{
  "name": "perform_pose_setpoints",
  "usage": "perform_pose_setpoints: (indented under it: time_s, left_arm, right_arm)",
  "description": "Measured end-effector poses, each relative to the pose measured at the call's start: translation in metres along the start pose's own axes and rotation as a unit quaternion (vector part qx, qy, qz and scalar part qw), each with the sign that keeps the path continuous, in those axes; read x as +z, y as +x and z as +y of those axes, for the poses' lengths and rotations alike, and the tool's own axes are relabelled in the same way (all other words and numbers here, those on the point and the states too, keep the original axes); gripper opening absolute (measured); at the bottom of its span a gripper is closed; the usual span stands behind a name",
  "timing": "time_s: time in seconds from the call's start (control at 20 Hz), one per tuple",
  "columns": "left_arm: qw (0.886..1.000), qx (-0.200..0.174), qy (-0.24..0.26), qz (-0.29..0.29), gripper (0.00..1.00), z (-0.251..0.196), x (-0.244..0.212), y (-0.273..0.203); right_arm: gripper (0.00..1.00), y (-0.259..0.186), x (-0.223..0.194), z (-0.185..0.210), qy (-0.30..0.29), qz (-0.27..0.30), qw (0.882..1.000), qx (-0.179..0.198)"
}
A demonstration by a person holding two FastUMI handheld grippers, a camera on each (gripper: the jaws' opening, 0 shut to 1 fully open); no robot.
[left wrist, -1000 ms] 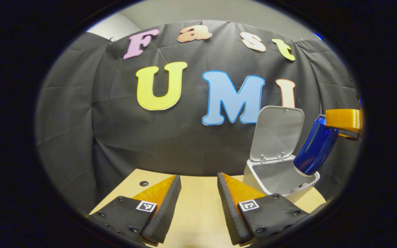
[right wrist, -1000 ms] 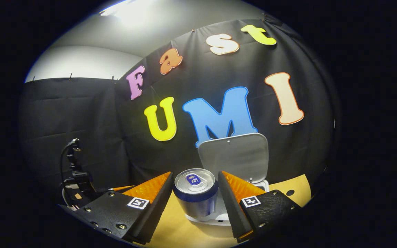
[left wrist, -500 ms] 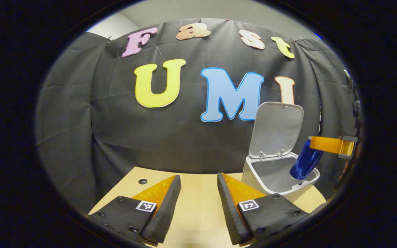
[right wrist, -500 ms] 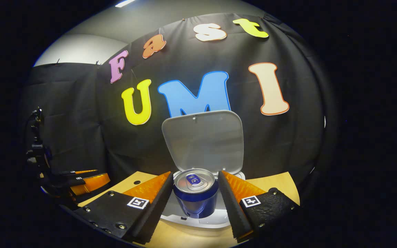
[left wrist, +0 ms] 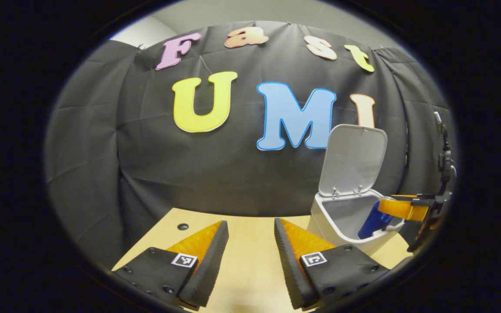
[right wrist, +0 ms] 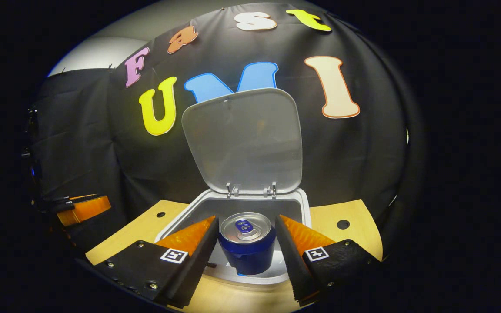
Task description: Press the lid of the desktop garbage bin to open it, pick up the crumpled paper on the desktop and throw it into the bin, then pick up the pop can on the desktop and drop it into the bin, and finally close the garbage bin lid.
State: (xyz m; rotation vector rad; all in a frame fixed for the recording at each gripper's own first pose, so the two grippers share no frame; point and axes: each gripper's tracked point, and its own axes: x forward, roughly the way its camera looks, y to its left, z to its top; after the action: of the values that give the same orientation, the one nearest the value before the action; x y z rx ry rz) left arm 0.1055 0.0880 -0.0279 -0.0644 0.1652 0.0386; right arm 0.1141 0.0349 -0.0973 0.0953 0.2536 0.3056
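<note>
Right gripper (right wrist: 247,243) pinches the blue aluminium pop can (right wrist: 246,248), axis tilted, lower end already inside the white plastic bin (right wrist: 305,204) under its raised lid (right wrist: 244,139). We judge release next. Left gripper (left wrist: 250,256) hangs spread, left of bin.

From here I can't see the bottom of the bin (right wrist: 305,208); its wall hides the pop can's (left wrist: 370,224) lower end. My right gripper (left wrist: 400,208) is cut off at the edge of the left gripper view.
</note>
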Motion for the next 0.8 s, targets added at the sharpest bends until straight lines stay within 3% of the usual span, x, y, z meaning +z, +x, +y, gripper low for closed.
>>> perform_pose_setpoints:
  time_s: [0.8]
  left_arm:
    - [1.000, 0.001, -0.003, 0.009, 0.70, -0.002, -0.010, 0.009]
  right_arm:
    - [0.83, 0.008, -0.016, 0.003, -0.020, 0.010, 1.000, -0.006]
